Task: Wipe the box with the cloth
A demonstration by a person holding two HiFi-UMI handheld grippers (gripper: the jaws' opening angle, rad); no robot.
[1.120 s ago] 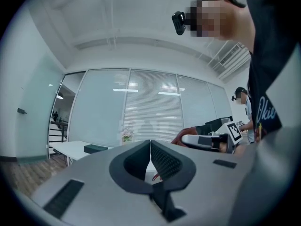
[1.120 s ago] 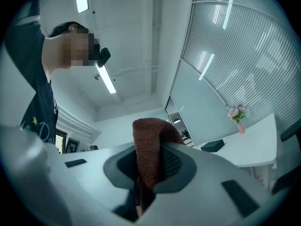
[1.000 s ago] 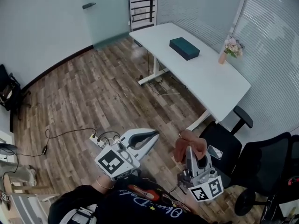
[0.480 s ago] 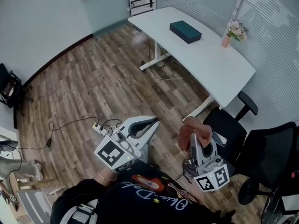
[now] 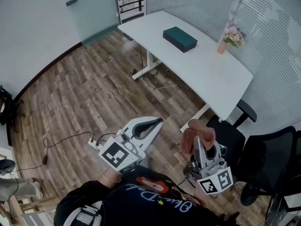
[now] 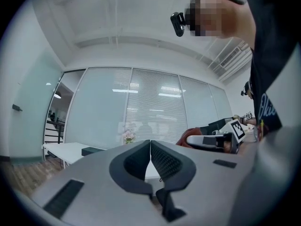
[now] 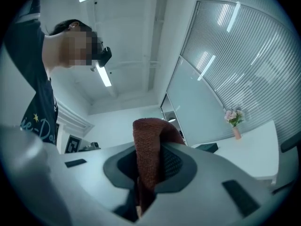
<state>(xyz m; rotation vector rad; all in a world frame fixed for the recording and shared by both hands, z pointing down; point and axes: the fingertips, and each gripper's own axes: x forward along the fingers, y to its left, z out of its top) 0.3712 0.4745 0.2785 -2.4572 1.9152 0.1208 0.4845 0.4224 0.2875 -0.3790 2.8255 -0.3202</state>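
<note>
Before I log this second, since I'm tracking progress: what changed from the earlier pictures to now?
Nothing was taken hold of or let go. Only the head view swung slightly, and the right gripper edged up and right in frame. Unchanged: its tongs shut on the cloth, the left gripper shut and empty, the box untouched on the table.

Dark teal on the box (image 5: pixel 180 38), white on the tabletop (image 5: pixel 211 79), brown wood grain across the floor (image 5: pixel 80 93). Rust red with a coarse knitted weave on the cloth (image 7: pixel 148 159) (pinkish-brown from the head view). Pale grey on the left gripper (image 6: pixel 150 144) and right gripper (image 5: pixel 200 142), black-and-white square markers on each, ribbed black on the fingers (image 6: pixel 167 161).
</note>
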